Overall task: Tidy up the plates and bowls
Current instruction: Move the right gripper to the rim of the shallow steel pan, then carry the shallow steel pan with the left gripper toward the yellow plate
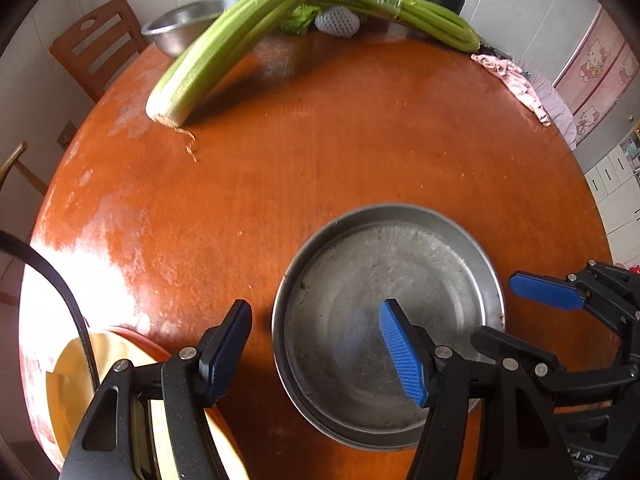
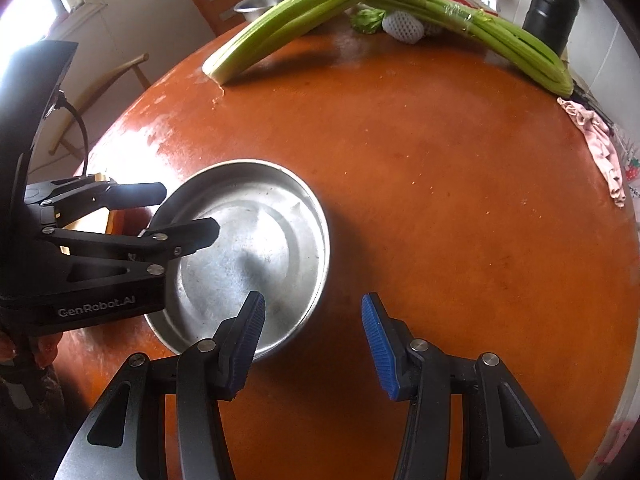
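Scuffed round steel plate [image 1: 384,280], orange table [image 1: 320,140]

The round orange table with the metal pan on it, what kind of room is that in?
Most likely a home dining area or kitchen. The round wooden table holds a metal pan, celery bunches and a steel bowl, and a wooden dining chair stands beside it.
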Available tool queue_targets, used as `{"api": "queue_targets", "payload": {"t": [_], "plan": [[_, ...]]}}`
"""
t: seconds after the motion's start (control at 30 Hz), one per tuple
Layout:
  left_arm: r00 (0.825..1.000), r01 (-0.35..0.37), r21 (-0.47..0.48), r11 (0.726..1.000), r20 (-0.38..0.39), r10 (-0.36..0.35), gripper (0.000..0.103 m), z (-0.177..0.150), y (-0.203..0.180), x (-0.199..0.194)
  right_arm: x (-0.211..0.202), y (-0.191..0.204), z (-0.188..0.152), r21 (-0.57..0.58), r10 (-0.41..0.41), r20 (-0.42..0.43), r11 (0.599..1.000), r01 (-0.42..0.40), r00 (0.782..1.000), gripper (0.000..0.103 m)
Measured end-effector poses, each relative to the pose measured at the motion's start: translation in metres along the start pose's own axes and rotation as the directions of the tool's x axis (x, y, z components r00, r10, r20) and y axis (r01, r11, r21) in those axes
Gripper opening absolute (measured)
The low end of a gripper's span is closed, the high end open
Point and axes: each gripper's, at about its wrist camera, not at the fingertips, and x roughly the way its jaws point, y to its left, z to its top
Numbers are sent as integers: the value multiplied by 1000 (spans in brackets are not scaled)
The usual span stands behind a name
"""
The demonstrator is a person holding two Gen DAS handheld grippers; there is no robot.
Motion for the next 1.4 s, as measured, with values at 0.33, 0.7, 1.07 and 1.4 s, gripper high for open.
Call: {"api": "queue_targets", "payload": {"t": [0.33, 0.7, 1.07, 1.4], "plan": [[998, 64, 0, 998, -1, -64, 56, -3, -4, -1, 16, 8, 3, -6, 45, -45, 999, -46, 998, 52], [995, 93, -5, 996, 35, -93, 56, -8, -11, -20, 1, 10, 4, -3, 25, -13, 1000, -25, 1000, 53], [991, 90, -3, 996, 104, -90, 56, -16, -14, -56, -33, 18, 0, -12, 22, 54, 1000, -22, 998, 53], [984, 81, -13, 997, 159, -78, 56, -32, -6, -89, -60, 37, -9, -41, 23, 99, 999, -19, 995, 53]]}}
